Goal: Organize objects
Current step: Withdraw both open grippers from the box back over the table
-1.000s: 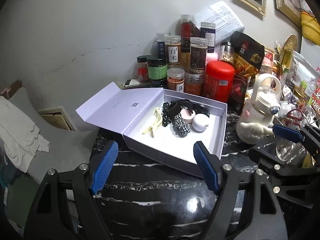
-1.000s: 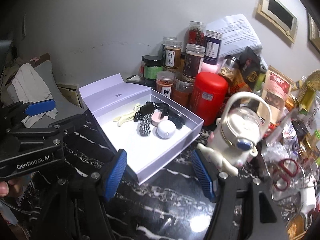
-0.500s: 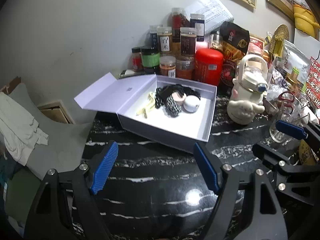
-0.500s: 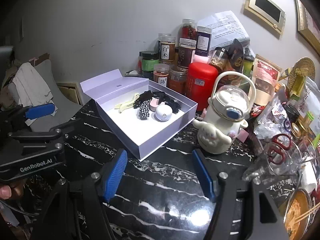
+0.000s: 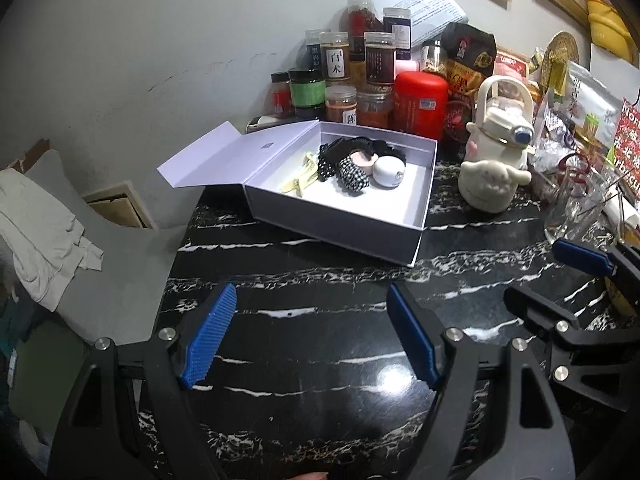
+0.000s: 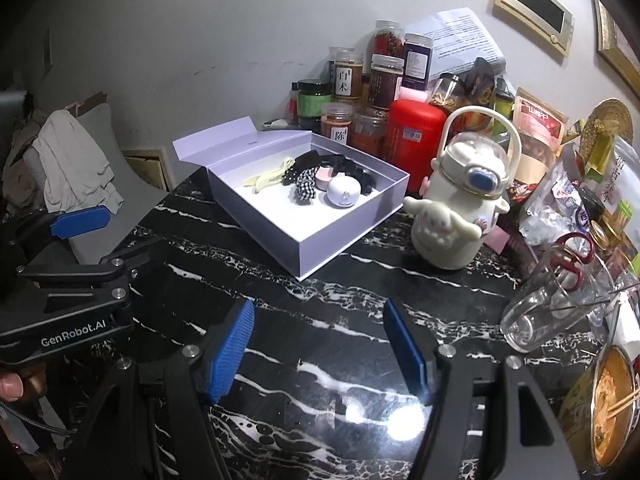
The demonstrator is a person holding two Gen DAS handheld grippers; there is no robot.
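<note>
An open lilac box (image 5: 340,220) (image 6: 336,244) with its lid folded back sits on the black marble table (image 5: 320,292). Inside lie a cream hair clip (image 5: 298,178) (image 6: 266,178), black and checked hair ties (image 5: 352,168) (image 6: 304,184), a pink round item (image 5: 362,158) and a white round case (image 5: 387,171) (image 6: 343,193). My left gripper (image 5: 312,336) is open and empty, well short of the box. My right gripper (image 6: 320,350) is open and empty, also short of the box.
Jars and a red canister (image 5: 420,104) crowd the wall behind the box. A cream character bottle (image 5: 496,160) (image 6: 460,208) stands right of it. A glass with red scissors (image 6: 556,300), food packets and a noodle bowl (image 6: 612,404) fill the right side. A grey chair (image 5: 100,260) stands left.
Both grippers have pulled back from the box, which now looks smaller and farther. More bare table shows in front. Both stay open and empty.
</note>
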